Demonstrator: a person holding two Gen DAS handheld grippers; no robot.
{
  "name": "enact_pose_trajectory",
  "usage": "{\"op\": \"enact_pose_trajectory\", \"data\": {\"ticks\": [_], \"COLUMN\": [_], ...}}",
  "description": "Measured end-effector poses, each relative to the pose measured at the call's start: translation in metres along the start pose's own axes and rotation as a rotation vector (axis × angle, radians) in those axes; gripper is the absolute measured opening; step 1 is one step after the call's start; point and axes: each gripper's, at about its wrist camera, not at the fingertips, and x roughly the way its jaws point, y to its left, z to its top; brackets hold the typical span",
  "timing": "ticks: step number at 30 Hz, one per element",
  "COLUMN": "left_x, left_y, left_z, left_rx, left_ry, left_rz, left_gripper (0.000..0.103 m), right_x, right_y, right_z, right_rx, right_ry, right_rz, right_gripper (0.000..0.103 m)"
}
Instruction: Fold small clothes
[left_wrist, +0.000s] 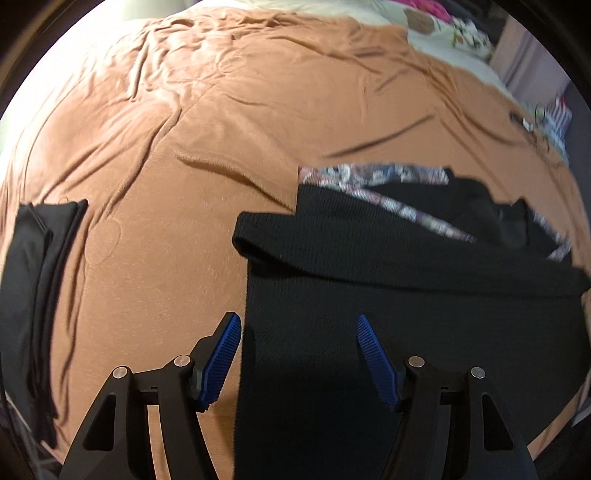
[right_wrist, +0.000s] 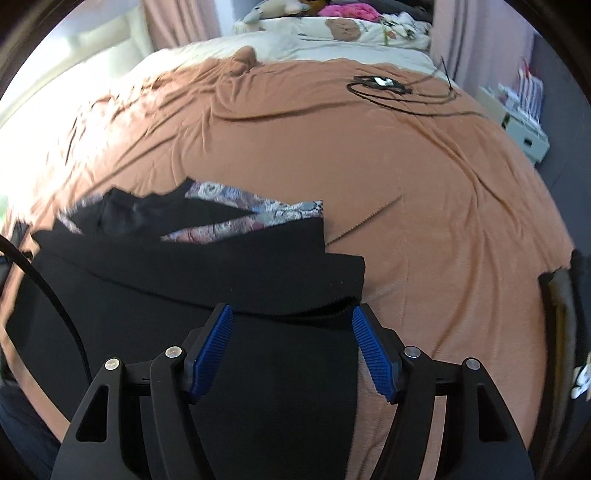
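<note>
- Plainly, we find the black garment lying flat on the orange bedspread, directly below and ahead of both sets of tongs.
- We note the left gripper spread wide with nothing between its blue pads; the garment's left edge runs up between the fingers, so one pad hangs over bedspread and the other over cloth.
- We note the right gripper likewise spread and holding nothing; the garment's right edge passes just inside its right pad.
- We record a folded band of the cloth lying crosswise ahead of both tips, its long axis running side to side, from one gripper to the other.
- We see a flowered lining showing beyond that band, on the far side.
- We judge that each hand is nearest its own side edge; the coming move turns on gripping those two edges together and carrying them along the garment's length.
- We also note a separate dark folded piece well apart at the left, and a loose black cable far up the bed.
</note>
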Motion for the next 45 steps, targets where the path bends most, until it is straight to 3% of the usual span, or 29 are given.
{"op": "enact_pose_trajectory", "data": {"ticks": [7, 15, 17, 23, 36, 45], "left_x": [0.015, 0.035, 0.037, 0.052, 0.076, 0.089], "left_y": [0.01, 0.007, 0.006, 0.007, 0.003, 0.008], "left_z": [-0.004, 0.004, 0.009, 0.032, 0.091, 0.12], "left_rx": [0.039, 0.065, 0.072, 0.079, 0.044, -0.045], "left_ry": [0.034, 0.034, 0.023, 0.0, -0.031, -0.05], "left_rz": [0.079, 0.119, 0.136, 0.152, 0.159, 0.114], "left_gripper": [0.067, 0.072, 0.078, 0.083, 0.083, 0.083], "right_x": [0.012, 0.037, 0.04, 0.062, 0.107, 0.136], "right_y": [0.005, 0.009, 0.009, 0.004, -0.004, -0.022], "right_z": [-0.011, -0.02, -0.017, -0.001, 0.046, 0.07], "right_rx": [-0.091, -0.157, -0.15, -0.108, -0.095, -0.01], "right_ry": [0.087, 0.154, 0.142, 0.132, 0.093, 0.077], "right_rz": [-0.124, -0.201, -0.202, -0.192, -0.219, -0.143], "right_gripper": [0.066, 0.066, 0.066, 0.07, 0.072, 0.072]}}
